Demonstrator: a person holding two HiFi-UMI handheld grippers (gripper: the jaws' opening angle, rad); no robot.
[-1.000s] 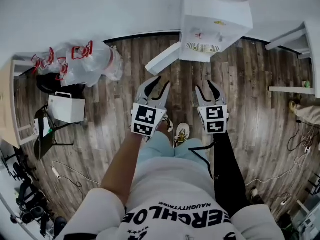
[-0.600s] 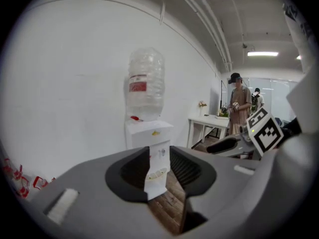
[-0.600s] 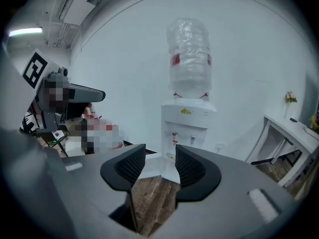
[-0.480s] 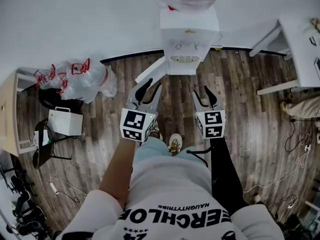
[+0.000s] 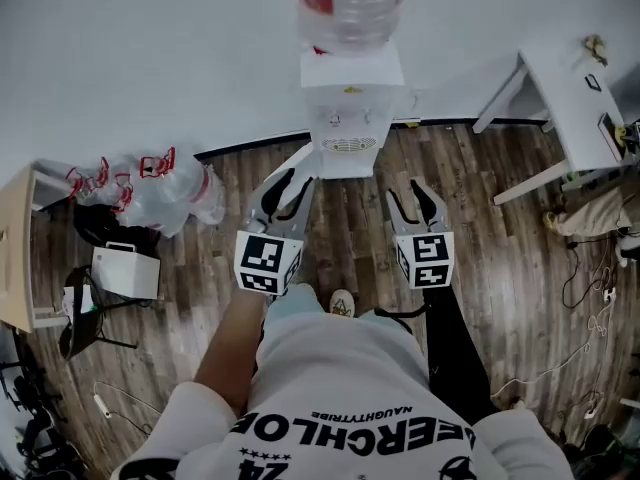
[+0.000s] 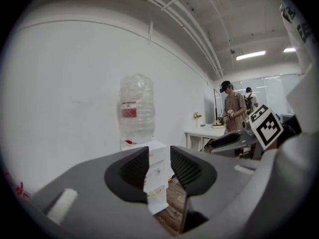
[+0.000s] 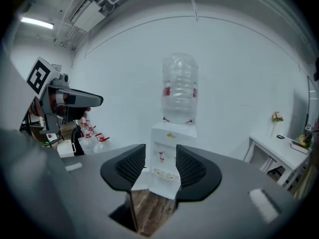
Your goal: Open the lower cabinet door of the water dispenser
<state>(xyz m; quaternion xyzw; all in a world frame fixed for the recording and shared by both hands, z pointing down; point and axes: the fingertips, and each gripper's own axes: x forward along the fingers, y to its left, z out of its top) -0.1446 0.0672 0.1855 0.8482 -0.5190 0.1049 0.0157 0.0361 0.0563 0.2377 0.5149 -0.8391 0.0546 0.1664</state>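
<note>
The water dispenser (image 5: 350, 108) is white. Its bottle (image 5: 348, 3) is clear with a red label. The floor (image 5: 510, 258) is brown streaky wood. The left gripper (image 5: 292, 183) and right gripper (image 5: 412, 193) are grey and black, with black-and-white squares on their cubes (image 5: 266, 263).

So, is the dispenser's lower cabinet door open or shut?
Open: the cabinet door stands swung out at an angle from the water dispenser.
</note>
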